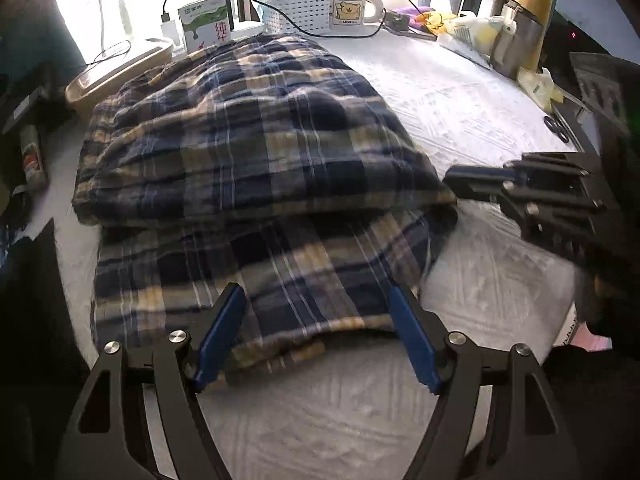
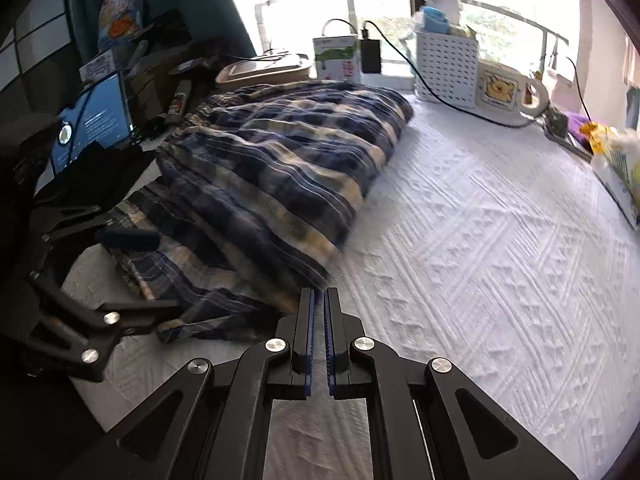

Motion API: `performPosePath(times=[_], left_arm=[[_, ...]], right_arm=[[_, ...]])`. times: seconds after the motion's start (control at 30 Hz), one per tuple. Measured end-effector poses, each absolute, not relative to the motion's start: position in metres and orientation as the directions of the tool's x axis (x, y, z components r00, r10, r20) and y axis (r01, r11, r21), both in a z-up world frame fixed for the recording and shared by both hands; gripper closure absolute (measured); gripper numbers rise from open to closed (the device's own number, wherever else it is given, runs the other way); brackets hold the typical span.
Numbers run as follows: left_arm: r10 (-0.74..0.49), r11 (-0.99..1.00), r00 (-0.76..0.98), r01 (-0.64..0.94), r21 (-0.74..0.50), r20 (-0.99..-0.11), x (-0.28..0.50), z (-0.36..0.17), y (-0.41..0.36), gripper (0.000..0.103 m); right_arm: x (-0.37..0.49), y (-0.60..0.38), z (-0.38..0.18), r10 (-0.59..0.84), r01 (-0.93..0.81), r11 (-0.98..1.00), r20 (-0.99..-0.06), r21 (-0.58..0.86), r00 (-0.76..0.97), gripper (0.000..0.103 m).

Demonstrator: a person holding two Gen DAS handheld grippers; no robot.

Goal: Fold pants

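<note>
The blue, navy and yellow plaid pants [image 1: 248, 152] lie folded in layers on the white textured cloth [image 1: 460, 92], a thick upper fold over a flatter lower layer. My left gripper [image 1: 316, 300] is open, its blue-padded fingers spread over the near edge of the lower layer, holding nothing. My right gripper [image 2: 319, 300] is shut and empty, its tips at the near right corner of the pants [image 2: 280, 168]. It shows in the left wrist view [image 1: 476, 182] beside the upper fold's right corner. The left gripper shows in the right wrist view [image 2: 132, 240] over the lower layer.
Along the far edge stand a milk carton [image 1: 204, 24], a white perforated basket [image 1: 298, 0], a bear mug [image 1: 352, 10], cables and a tan tray [image 1: 120, 68]. Packets and a metal container [image 1: 516, 36] sit at the right. A lit screen [image 2: 92, 120] stands at the left.
</note>
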State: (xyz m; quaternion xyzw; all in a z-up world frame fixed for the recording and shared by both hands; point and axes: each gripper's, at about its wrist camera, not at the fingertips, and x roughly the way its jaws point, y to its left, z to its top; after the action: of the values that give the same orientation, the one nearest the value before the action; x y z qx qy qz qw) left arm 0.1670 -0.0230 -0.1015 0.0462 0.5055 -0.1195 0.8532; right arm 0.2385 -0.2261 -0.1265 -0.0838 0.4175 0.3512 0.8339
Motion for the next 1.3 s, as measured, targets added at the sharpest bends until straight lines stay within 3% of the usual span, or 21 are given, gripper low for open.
performPosePath(times=[0.3, 0.57, 0.6, 0.67, 0.7, 0.73, 1.3], left_arm=[[-0.173, 0.974, 0.512, 0.216, -0.069, -0.841, 0.164, -0.067, 0.030, 0.028], [-0.107, 0.994, 0.595, 0.089, -0.067, -0.797, 0.217, -0.052, 0.104, 0.028], [-0.102, 0.994, 0.601, 0.084, -0.065, -0.793, 0.223, -0.052, 0.108, 0.028], [-0.094, 0.995, 0.612, 0.074, -0.061, -0.785, 0.241, -0.053, 0.115, 0.028], [-0.099, 0.995, 0.614, 0.073, -0.069, -0.783, 0.250, -0.054, 0.119, 0.028], [-0.103, 0.995, 0.614, 0.068, -0.077, -0.783, 0.261, -0.056, 0.123, 0.028], [-0.230, 0.969, 0.517, 0.201, -0.145, -0.824, 0.355, -0.098, 0.128, 0.029]], right_arm=[[0.259, -0.227, -0.116, 0.534, -0.646, 0.744, -0.734, 0.172, 0.419, 0.098], [0.298, -0.209, -0.105, 0.503, -0.620, 0.771, -0.733, 0.142, 0.458, 0.097], [0.303, -0.207, -0.103, 0.496, -0.614, 0.778, -0.733, 0.136, 0.466, 0.092], [0.314, -0.205, -0.101, 0.494, -0.601, 0.786, -0.729, 0.142, 0.474, 0.057], [0.320, -0.205, -0.099, 0.501, -0.595, 0.789, -0.721, 0.152, 0.480, 0.022], [0.325, -0.204, -0.096, 0.510, -0.591, 0.790, -0.710, 0.162, 0.485, 0.011], [0.428, -0.177, -0.112, 0.532, -0.560, 0.793, -0.722, 0.240, 0.443, 0.011]])
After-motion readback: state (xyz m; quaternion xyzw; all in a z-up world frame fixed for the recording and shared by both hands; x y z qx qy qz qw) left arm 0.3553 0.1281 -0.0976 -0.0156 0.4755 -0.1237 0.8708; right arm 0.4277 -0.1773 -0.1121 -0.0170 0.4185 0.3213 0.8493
